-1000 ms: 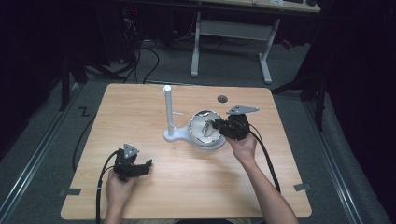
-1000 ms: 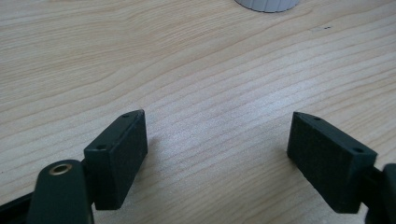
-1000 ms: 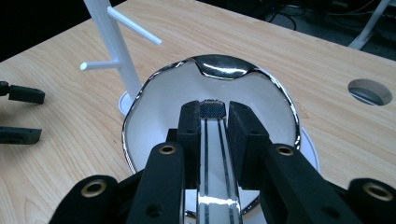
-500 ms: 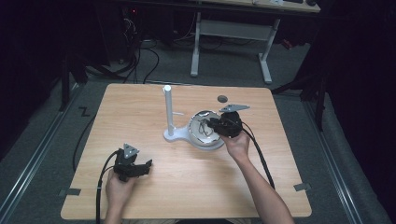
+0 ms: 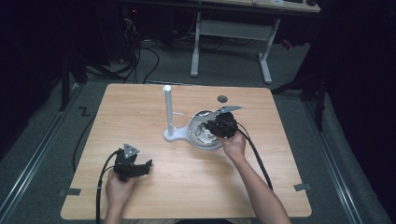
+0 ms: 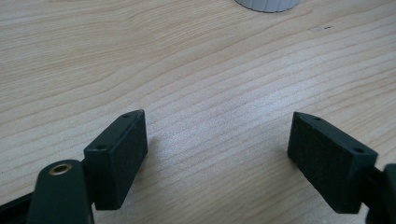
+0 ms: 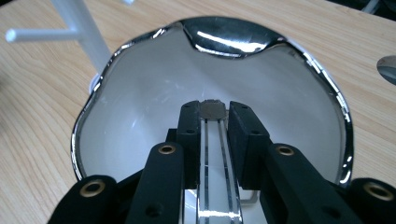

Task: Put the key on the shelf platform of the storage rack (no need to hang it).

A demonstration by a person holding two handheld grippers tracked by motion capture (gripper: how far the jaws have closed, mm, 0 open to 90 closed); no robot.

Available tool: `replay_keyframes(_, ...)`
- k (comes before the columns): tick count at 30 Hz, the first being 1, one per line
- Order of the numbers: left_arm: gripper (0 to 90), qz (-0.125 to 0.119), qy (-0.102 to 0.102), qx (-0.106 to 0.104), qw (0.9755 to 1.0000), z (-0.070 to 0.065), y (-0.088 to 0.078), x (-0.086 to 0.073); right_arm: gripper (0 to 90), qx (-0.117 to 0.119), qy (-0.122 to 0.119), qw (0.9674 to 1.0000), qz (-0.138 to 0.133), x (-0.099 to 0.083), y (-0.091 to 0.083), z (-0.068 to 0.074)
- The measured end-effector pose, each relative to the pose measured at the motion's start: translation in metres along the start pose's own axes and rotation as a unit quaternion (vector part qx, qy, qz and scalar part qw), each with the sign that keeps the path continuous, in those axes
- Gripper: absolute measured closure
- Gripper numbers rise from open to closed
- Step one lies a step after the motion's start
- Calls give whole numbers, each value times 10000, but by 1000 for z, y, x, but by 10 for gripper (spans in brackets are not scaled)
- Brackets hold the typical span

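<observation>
We hold the right gripper (image 7: pixel 214 122) pinched on a flat metal clip (image 7: pixel 213 110) over the white dish (image 7: pixel 140 116), near the table's (image 5: pixel 140 107) far-right corner; we lower it slowly, centred. The left gripper (image 6: pixel 217 149) rests spread.

2 black handheld tools, each with 2 jaws, a cable and a grey plate.

The left black 2-jaw tool (image 5: pixel 145 164) has blocky matte pads with small screw holes and a brass-ringed pivot on its arm; a grey 3-cornered plate sits on top and a black cable trails from it. The right black 2-jaw tool (image 5: pixel 212 127) shows 4 brass-ringed pivots on flat black link arms, the same grey plate and black cable. Both forearms are bare, no sleeves.
</observation>
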State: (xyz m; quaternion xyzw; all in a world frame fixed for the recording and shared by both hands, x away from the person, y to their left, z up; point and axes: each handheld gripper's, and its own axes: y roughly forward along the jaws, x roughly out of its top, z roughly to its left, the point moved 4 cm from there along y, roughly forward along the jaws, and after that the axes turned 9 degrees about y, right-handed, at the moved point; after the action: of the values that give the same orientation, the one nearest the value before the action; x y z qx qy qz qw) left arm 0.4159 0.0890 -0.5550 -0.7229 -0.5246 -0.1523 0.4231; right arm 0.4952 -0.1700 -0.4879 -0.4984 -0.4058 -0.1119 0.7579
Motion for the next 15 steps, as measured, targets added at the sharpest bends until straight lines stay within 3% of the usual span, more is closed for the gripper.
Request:
replay_keyframes(6, 203, -6, 20, -12, 10000, 0, 0, 0, 750, -46, 9, 10000, 82, -2, 3, -2)
replay_keyframes(9, 204, -1, 8, -1, 10000, 0, 0, 0, 668, -118, 60, 9999, -30, -2, 0, -4)
replay_keyframes(15, 203, -2, 13, -4, 10000, 0, 0, 0, 638, -128, 77, 9998, -166, -4, -7, -6)
